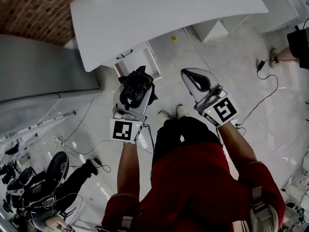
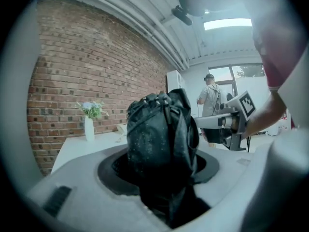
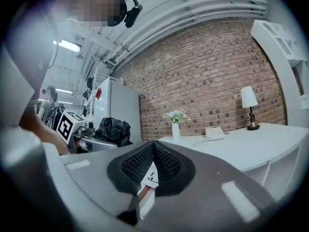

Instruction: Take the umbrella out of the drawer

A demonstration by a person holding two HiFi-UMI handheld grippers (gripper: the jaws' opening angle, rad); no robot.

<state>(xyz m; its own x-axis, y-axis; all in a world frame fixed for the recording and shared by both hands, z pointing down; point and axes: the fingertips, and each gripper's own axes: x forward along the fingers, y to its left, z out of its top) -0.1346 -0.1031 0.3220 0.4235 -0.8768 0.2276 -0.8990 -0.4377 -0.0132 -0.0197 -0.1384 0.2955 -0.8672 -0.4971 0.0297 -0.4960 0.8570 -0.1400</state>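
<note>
Left tool (image 1: 136, 85) is clamped on the folded umbrella (image 2: 161, 139), aimed lengthwise toward the bench (image 1: 169, 13) edge; right tool (image 1: 189, 76) is pressed together.

This is a staged office corner inside a recording lab. Ahead of the right tongs (image 3: 153, 146), a brick wall (image 3: 207, 76) backs a white surface (image 3: 251, 149) that carries a flower vase (image 3: 176, 129), a telephone (image 3: 214, 133) and a lamp (image 3: 249, 105). Bare ceiling pipes (image 3: 193, 6) run overhead. Cables (image 1: 276, 81) trail on the floor (image 1: 231, 62) right of these tongs. Black gear (image 1: 53, 170) sits below-left of the left tongs (image 1: 136, 86).
</note>
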